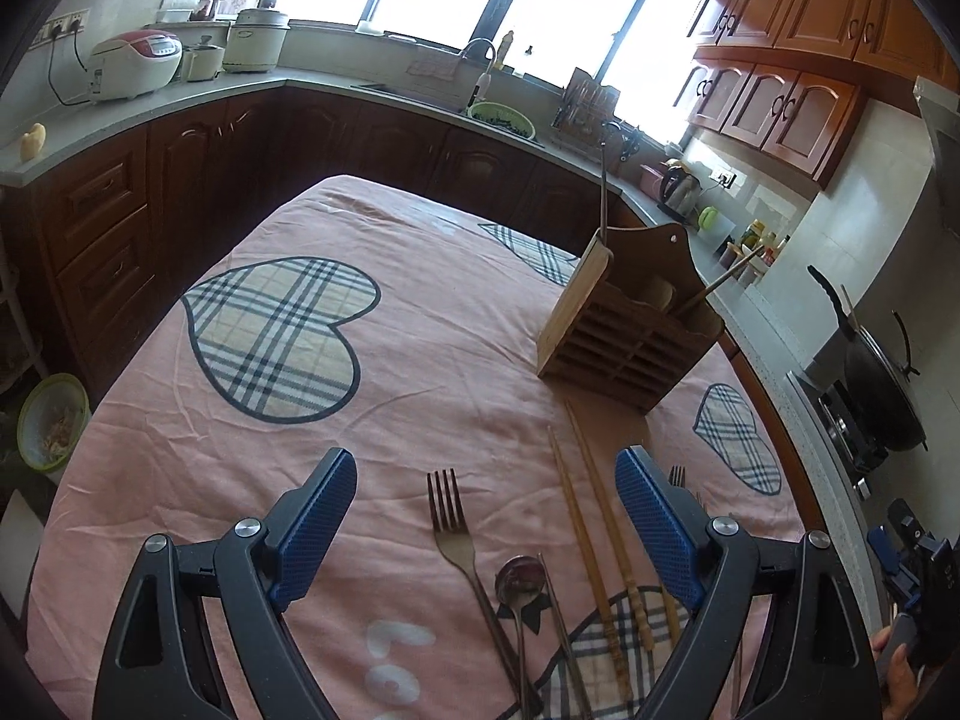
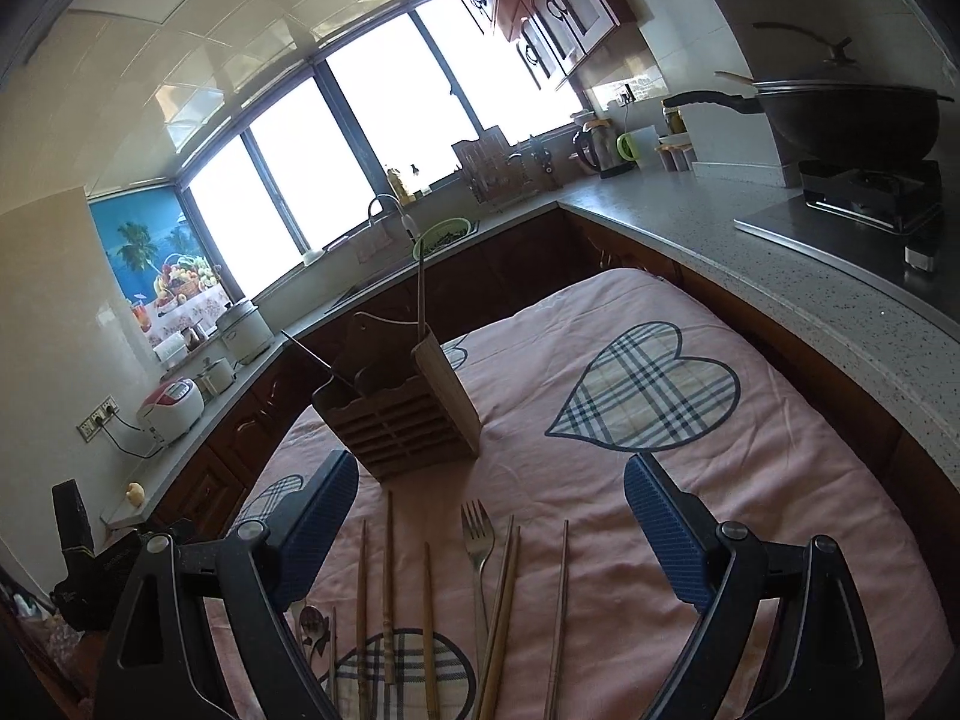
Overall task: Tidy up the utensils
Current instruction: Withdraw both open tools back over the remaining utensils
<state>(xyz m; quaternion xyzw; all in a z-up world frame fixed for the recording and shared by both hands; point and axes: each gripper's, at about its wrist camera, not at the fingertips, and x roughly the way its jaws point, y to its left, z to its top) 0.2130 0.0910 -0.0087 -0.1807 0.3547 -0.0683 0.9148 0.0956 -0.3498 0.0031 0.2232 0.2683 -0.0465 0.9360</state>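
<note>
A pink tablecloth (image 1: pixel 420 372) with plaid hearts covers the table, and on it stands a slatted wooden utensil holder (image 1: pixel 630 330), already carrying a couple of long handles in its compartments. In front of the holder the loose pieces lie roughly side by side: wooden chopsticks (image 1: pixel 594 540), a metal fork (image 1: pixel 456 528), a metal spoon (image 1: pixel 521 585), and a second fork (image 2: pixel 478 540) among more chopsticks in the right wrist view. The left gripper (image 1: pixel 486 522) hovers above the fork and spoon with its jaws spread wide and nothing between them; the right gripper (image 2: pixel 492 516) hovers likewise, spread and empty, over the second fork and its neighbouring chopsticks. The step in hand looks like the first pick from the row. To do it well, I would choose one piece, come down square across its handle rather than its tines or bowl, and keep the pads clear of the touching neighbours so only one lifts. Thin sticks on soft cloth may roll or slip, so a firm pinch near mid-length seems wise.
</note>
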